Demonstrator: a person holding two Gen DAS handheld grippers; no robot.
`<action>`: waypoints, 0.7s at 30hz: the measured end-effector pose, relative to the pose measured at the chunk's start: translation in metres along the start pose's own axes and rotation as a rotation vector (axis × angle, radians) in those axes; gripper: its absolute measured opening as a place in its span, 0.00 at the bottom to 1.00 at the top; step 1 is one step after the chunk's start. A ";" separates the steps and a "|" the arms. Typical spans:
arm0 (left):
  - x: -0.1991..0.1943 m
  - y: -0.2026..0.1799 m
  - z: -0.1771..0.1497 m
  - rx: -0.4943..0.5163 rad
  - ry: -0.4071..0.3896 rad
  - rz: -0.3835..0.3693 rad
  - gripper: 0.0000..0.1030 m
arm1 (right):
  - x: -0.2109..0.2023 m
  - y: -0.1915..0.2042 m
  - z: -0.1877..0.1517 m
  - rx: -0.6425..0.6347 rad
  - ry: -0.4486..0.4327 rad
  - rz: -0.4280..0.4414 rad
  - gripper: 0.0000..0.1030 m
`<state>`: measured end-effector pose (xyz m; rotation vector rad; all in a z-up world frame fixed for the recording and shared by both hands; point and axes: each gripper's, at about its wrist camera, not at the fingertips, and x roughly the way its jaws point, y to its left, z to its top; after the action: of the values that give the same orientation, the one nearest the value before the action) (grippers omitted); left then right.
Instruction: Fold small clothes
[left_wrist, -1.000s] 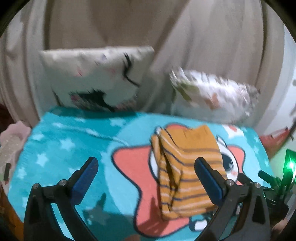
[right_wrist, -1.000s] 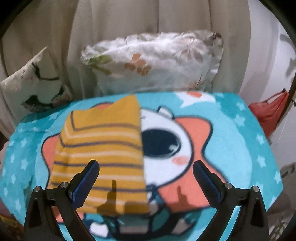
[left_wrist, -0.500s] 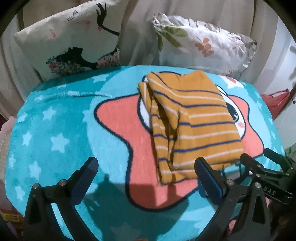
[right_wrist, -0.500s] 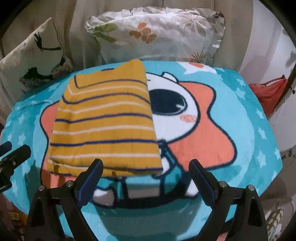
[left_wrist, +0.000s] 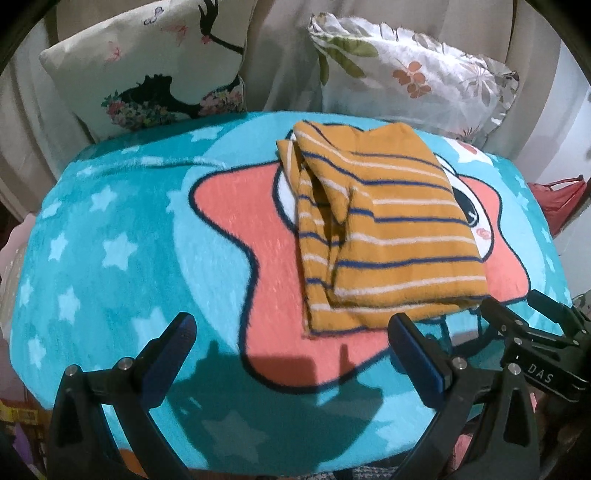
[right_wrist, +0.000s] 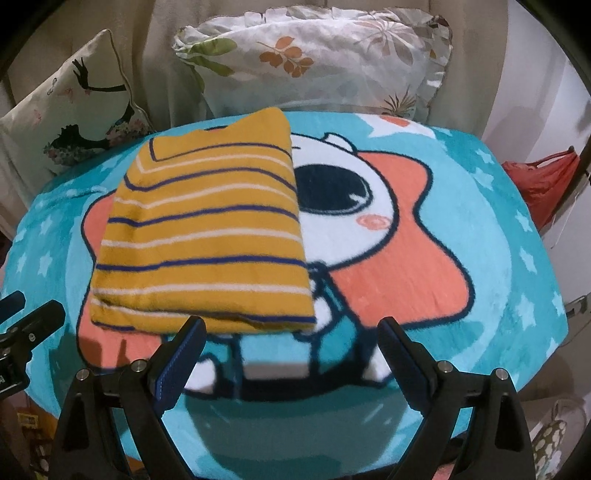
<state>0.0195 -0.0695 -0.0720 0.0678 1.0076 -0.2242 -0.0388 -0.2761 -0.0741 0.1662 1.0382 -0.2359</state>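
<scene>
shirt lies folded on the blanket, at 12 o'clock of both open, empty grippers: left, right. pinch both near corners evenly, then fold away.

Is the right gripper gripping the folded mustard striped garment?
No, the right gripper is open, short of the folded mustard striped garment.
</scene>
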 end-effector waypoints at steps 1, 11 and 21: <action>0.000 -0.004 -0.003 -0.003 0.008 0.002 1.00 | -0.001 -0.003 -0.002 -0.001 0.001 0.002 0.93; -0.012 -0.046 -0.030 -0.038 0.027 0.016 1.00 | -0.020 -0.045 -0.020 -0.013 -0.012 0.028 0.93; -0.028 -0.065 -0.054 -0.077 0.020 0.034 1.00 | -0.045 -0.055 -0.041 -0.061 -0.057 0.087 0.93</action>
<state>-0.0541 -0.1202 -0.0745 0.0171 1.0328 -0.1541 -0.1100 -0.3132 -0.0569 0.1481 0.9779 -0.1291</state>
